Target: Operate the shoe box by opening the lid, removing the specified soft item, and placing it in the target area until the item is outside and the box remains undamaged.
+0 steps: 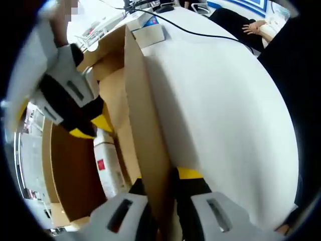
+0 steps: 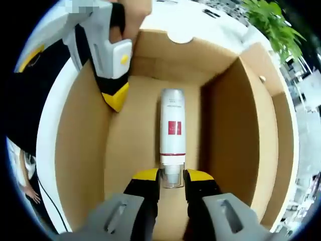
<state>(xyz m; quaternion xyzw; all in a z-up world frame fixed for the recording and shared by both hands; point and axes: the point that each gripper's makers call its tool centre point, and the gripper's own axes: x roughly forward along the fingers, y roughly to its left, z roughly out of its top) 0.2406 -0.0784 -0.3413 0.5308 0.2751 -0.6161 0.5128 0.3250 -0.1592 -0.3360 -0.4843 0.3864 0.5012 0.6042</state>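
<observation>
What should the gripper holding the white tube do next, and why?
Probably lift it straight up out of the box. The right gripper is closed around the cap end of the white tube, which lies on the floor of the open box, while the left gripper clamps the box wall, steadying it.

White table (image 1: 220, 100), green plant (image 2: 273, 25) beyond

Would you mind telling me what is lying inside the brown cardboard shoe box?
Inside the brown cardboard shoe box lies one white tube with a red square label, its cap end between the right claw tips. The box floor under the tube is covered.
</observation>
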